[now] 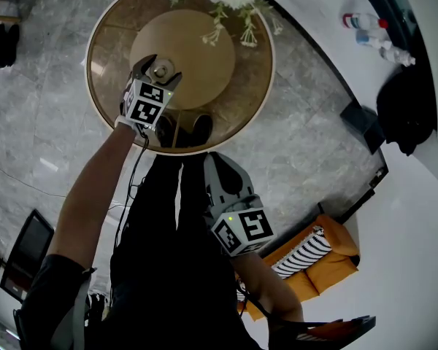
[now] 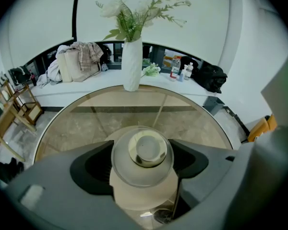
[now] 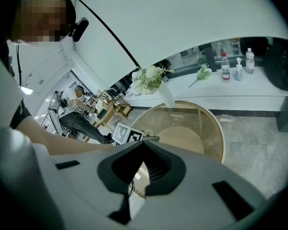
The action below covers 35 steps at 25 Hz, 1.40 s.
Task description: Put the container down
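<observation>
My left gripper is clamped on the lidded white container over the glass desk, well short of the flower vase; released too high or tilted, I reckon it tips and rolls off.

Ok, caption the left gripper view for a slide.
Left claw grips a lidded container over the round glass table, white vase beyond.

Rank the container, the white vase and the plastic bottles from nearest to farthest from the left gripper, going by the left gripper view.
1. Container: between the jaws of the left gripper, which are shut on it.
2. White vase: ahead, at the far edge of the round glass table.
3. Plastic bottles: beyond the table, on the white counter, right of the vase.
</observation>
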{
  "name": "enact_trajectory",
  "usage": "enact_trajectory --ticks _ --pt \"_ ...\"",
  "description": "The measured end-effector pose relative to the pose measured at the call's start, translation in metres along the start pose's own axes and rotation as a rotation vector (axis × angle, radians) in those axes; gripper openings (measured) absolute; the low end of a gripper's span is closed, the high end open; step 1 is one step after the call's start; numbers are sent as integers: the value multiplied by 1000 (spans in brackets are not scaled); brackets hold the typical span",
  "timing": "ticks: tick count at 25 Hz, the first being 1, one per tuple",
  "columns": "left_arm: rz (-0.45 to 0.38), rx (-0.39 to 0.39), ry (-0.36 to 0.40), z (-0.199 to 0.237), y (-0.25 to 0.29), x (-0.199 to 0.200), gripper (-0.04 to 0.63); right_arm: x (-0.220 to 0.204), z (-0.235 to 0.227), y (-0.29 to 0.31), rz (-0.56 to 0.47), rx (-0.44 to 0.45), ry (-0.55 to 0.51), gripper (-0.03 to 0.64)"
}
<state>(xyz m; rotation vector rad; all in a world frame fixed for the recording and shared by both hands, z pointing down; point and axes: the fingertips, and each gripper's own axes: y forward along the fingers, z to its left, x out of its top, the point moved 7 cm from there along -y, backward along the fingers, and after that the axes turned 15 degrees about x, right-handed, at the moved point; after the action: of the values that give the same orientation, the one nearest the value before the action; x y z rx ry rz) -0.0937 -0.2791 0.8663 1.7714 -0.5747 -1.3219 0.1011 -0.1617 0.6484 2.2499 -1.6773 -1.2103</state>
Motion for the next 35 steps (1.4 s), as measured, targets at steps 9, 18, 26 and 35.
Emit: enact_trajectory --ticks 9,18,26,35 --pt "-29 39 -160 9 -58 -17 345 6 13 1 -21 30 -8 8" --pt "38 -36 -387 -11 -159 -52 344 30 40 -16 -59 61 -67 8" --pt "-138 -75 -407 -16 -270 2 343 51 73 -44 -99 81 -119 8" --pt "-312 -173 -555 -22 -386 59 342 71 114 -77 -148 88 -197 8"
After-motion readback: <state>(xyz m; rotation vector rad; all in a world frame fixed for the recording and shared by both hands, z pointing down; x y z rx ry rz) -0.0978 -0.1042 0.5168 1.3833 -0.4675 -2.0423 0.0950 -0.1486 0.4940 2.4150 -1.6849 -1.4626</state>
